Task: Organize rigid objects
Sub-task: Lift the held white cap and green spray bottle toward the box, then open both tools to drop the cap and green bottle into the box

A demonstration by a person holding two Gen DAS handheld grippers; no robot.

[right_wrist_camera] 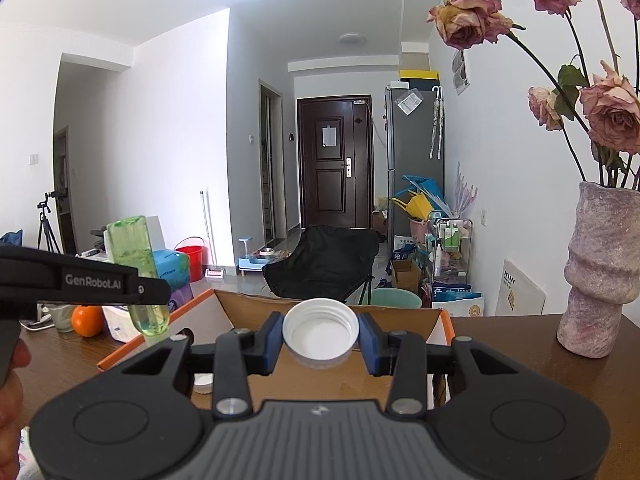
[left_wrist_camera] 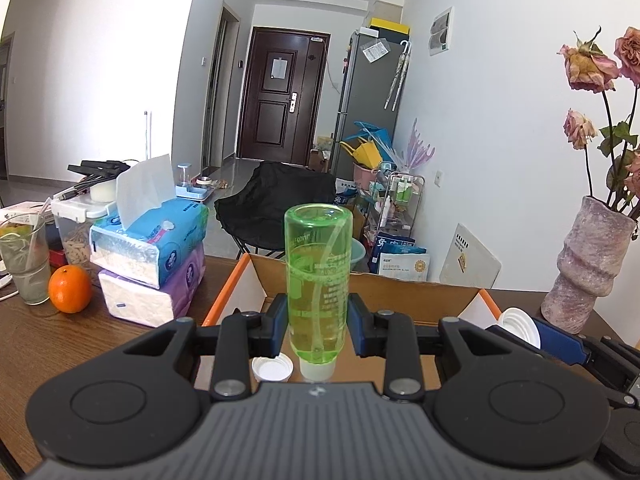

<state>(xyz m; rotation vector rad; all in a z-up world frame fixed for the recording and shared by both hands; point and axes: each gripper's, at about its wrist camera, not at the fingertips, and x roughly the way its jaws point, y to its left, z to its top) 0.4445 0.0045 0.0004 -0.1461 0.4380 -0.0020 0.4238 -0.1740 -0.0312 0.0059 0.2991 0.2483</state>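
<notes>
My left gripper [left_wrist_camera: 318, 326] is shut on a clear green bottle [left_wrist_camera: 317, 280], held upside down with its white neck at the bottom, above the open cardboard box [left_wrist_camera: 256, 280]. From the right wrist view the same green bottle [right_wrist_camera: 134, 248] shows at the left in the left gripper [right_wrist_camera: 154, 292]. My right gripper [right_wrist_camera: 320, 340] is shut on a wide white cap [right_wrist_camera: 320, 330], its hollow side facing the camera, over the box [right_wrist_camera: 248, 306]. A second white cap [left_wrist_camera: 272, 368] lies on the box floor; it also shows as a small white cap [right_wrist_camera: 203, 382] in the right wrist view.
Stacked tissue packs [left_wrist_camera: 152, 256], an orange [left_wrist_camera: 70, 289] and a glass with a straw [left_wrist_camera: 24, 260] stand left of the box on the wooden table [left_wrist_camera: 80, 344]. A pink vase with dried roses [right_wrist_camera: 600, 272] stands at the right. A hand [right_wrist_camera: 12, 384] shows at the left edge.
</notes>
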